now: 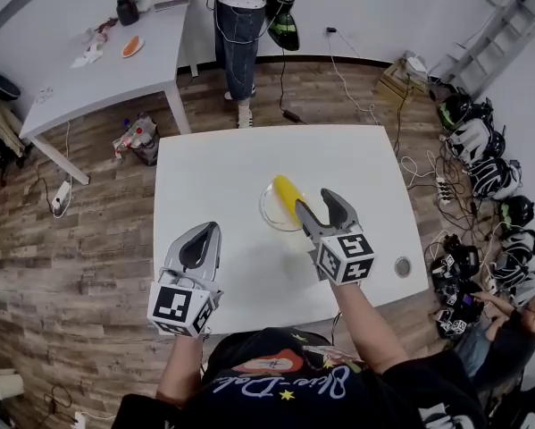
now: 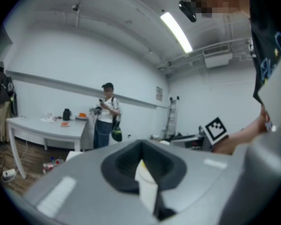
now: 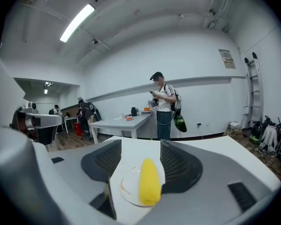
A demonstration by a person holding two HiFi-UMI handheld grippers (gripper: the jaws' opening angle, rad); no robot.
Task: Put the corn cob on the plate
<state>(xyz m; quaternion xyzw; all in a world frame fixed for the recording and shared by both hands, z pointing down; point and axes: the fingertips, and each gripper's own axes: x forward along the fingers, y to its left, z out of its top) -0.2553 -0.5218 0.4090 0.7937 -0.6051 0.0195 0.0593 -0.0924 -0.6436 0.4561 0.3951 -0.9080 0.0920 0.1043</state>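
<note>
A yellow corn cob [image 1: 287,195] lies on a clear round plate [image 1: 268,211] in the middle of the white table [image 1: 213,177]. My right gripper [image 1: 324,208] is open just behind the plate's near right rim, apart from the cob. In the right gripper view the corn cob [image 3: 149,187] rests on the plate [image 3: 127,185] between and beyond the spread jaws of the right gripper [image 3: 141,150]. My left gripper [image 1: 200,242] is held over the table's near left part, shut and empty. The left gripper [image 2: 141,154] shows its dark pads pressed together.
A small round metal disc [image 1: 402,266] lies near the table's right edge. A person [image 1: 240,25] stands beyond the table, beside a second white table [image 1: 97,70] with small items. Helmets and cables [image 1: 481,177] crowd the floor at the right.
</note>
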